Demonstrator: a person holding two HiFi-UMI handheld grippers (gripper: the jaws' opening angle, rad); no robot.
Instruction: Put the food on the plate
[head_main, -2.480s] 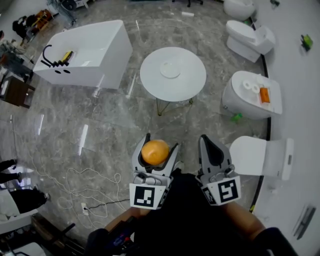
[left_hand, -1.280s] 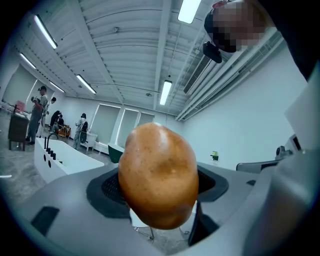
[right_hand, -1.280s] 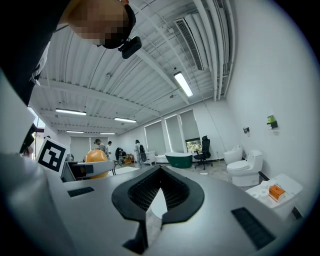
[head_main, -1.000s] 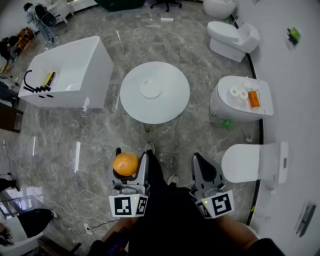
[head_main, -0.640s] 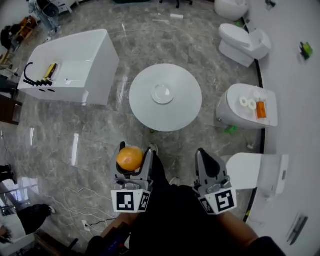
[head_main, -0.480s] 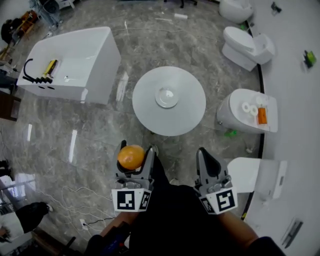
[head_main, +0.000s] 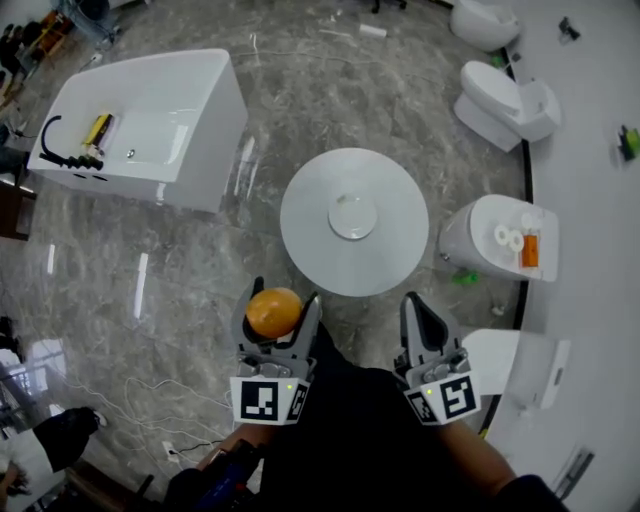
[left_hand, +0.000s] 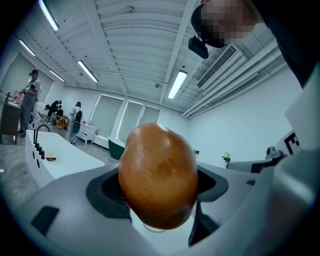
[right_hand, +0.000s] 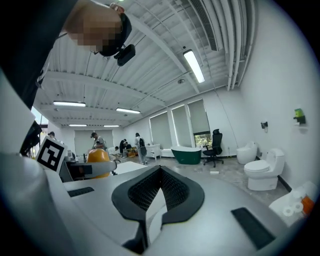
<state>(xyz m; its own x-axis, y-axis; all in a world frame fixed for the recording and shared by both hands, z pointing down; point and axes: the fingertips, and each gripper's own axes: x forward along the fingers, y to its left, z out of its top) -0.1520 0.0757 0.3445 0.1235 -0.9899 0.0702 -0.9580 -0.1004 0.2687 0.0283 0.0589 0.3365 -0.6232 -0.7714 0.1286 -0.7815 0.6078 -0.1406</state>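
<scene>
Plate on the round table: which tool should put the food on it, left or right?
Left. The left tool is shut on the orange food, so it only needs to reach forward to the plate on the white table. The right tool is shut and empty.

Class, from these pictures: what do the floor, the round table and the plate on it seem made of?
Floor: polished stone or marble-look tile; grey veining, glossy light streaks. Round table: smooth white top, matte; material unclear. Plate: probably glazed ceramic or plastic; white, faint sheen.
</scene>
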